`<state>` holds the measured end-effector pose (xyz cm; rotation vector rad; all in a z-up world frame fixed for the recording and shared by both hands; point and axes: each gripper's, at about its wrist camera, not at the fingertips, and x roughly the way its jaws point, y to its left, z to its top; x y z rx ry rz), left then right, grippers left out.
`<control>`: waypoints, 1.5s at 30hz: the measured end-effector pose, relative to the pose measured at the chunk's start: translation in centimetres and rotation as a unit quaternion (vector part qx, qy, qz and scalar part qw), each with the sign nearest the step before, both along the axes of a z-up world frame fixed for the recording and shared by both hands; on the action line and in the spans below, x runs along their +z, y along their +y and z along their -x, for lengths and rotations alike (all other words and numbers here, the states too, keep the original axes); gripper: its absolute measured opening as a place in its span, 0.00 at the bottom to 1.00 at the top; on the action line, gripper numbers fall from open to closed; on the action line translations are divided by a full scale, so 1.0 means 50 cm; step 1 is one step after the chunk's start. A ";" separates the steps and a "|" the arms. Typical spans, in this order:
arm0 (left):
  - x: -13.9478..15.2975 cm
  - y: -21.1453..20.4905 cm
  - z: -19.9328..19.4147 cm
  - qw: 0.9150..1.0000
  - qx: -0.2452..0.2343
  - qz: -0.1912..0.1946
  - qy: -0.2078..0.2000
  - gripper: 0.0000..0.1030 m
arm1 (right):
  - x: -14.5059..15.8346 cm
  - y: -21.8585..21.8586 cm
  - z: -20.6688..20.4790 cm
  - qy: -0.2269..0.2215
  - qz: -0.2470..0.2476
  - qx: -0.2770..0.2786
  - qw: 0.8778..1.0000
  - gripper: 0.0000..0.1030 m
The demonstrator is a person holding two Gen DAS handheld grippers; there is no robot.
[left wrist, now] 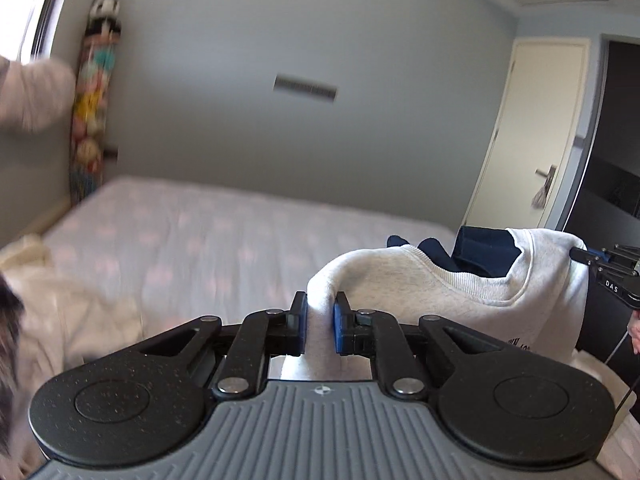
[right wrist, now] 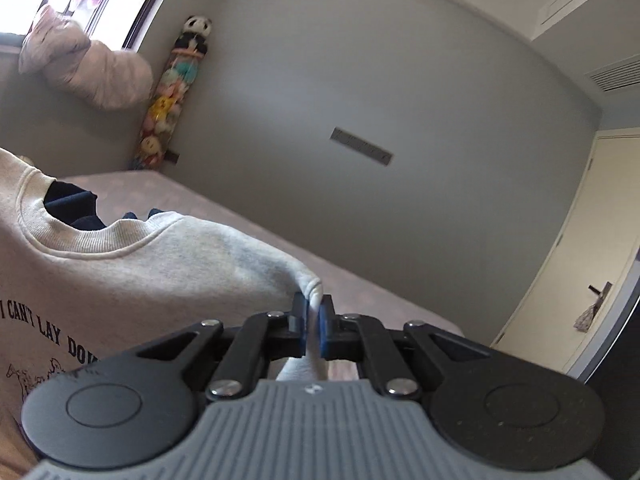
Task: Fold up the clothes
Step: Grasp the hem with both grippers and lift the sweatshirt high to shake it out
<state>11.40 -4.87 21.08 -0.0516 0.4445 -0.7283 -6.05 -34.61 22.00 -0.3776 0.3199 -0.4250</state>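
A light grey sweatshirt [left wrist: 460,284] with a ribbed collar and dark printed lettering hangs in the air between both grippers, held up above the bed. My left gripper [left wrist: 320,320] is shut on one shoulder of it. In the right wrist view the same sweatshirt [right wrist: 140,268] spreads to the left, and my right gripper [right wrist: 314,324] is shut on its other shoulder fold. The right gripper also shows at the far right edge of the left wrist view as a black tool [left wrist: 612,276]. Dark blue cloth [left wrist: 484,250] shows through the neck opening.
A bed [left wrist: 208,240] with a pale pink-dotted sheet lies below. A cream garment [left wrist: 72,312] sits on its left side. A tall column of plush toys [right wrist: 168,100] stands in the corner by the window. A cream door [left wrist: 536,132] and a dark wardrobe [left wrist: 616,184] are to the right.
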 end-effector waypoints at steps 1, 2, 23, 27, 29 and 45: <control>0.034 0.001 0.015 1.000 0.000 0.004 -0.021 0.10 | 0.029 0.008 0.017 -0.017 0.008 -0.003 1.000 0.06; 0.064 0.006 0.029 0.999 -0.002 0.012 -0.037 0.10 | 0.058 0.016 0.033 -0.034 0.016 -0.007 0.999 0.06; 0.309 0.123 0.321 0.969 -0.018 0.109 -0.222 0.10 | 0.291 0.169 0.351 -0.213 0.061 -0.001 0.975 0.06; 0.295 0.123 0.309 0.973 -0.021 0.096 -0.208 0.10 | 0.286 0.184 0.392 -0.226 0.059 0.003 0.972 0.06; 0.282 0.114 0.294 0.978 -0.022 0.083 -0.192 0.10 | 0.282 0.191 0.410 -0.231 0.057 0.005 0.971 0.06; 0.016 -0.159 -0.162 0.995 -0.001 -0.089 -0.043 0.10 | 0.036 -0.022 -0.016 -0.069 -0.030 -0.030 0.997 0.06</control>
